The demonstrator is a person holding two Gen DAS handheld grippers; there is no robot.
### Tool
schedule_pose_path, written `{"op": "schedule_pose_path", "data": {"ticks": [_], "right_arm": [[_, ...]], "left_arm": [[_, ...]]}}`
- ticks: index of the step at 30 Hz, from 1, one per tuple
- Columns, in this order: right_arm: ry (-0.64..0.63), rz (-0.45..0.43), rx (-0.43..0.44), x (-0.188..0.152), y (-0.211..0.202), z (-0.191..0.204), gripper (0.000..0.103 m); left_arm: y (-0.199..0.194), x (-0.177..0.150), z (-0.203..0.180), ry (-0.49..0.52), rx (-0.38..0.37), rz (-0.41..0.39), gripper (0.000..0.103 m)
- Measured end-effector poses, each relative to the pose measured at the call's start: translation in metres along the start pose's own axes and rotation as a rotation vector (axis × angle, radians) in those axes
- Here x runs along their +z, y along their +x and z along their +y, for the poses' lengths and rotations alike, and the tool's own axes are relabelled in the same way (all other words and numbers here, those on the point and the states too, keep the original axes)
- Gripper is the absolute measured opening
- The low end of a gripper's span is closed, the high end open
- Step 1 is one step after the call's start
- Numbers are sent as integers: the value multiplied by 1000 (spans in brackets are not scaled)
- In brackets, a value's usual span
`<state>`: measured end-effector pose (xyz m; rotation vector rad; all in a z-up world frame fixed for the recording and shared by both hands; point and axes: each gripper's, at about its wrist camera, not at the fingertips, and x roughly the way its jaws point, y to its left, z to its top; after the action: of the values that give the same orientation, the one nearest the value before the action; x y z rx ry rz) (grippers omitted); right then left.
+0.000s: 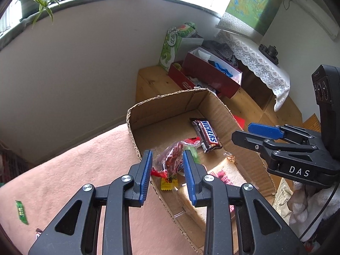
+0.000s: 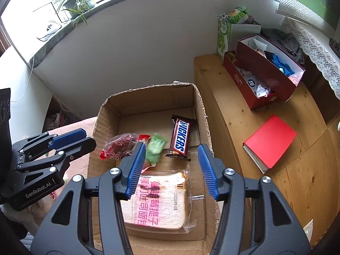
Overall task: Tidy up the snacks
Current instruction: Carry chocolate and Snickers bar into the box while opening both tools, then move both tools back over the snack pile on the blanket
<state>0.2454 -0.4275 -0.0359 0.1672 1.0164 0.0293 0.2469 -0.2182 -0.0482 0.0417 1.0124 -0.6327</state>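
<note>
An open cardboard box (image 1: 161, 108) (image 2: 148, 97) holds a Snickers bar (image 1: 207, 135) (image 2: 180, 138), a clear packet of red snacks (image 1: 173, 159) (image 2: 120, 146), a green candy (image 2: 156, 146), a small yellow packet (image 1: 169, 183) and a bagged slice of toast (image 2: 161, 201) (image 1: 225, 176). My left gripper (image 1: 167, 155) is open above the box's near wall, the red packet showing between its fingers. My right gripper (image 2: 172, 148) is open and empty over the box, above the toast. A small green packet (image 1: 21, 211) lies on the pink cloth (image 1: 74, 180).
The box rests on pink cloth beside a wooden bench (image 2: 286, 180). On the bench are a red notebook (image 2: 271, 141), dark red boxes of odds and ends (image 2: 265, 70) and a green carton (image 2: 225, 31). A white wall and a window sill with a plant (image 2: 78, 2) stand behind.
</note>
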Motion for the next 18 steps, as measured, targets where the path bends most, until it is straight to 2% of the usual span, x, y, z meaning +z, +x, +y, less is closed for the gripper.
{"op": "schedule_pose_path", "data": {"ticks": [8, 18], "right_arm": [[-5, -18, 16, -7, -18, 22, 54], [-53, -33, 87, -23, -42, 74, 54]], "left_arm": [[-35, -9, 15, -36, 2, -43, 28], [-102, -41, 70, -133, 58, -105, 28]]}}
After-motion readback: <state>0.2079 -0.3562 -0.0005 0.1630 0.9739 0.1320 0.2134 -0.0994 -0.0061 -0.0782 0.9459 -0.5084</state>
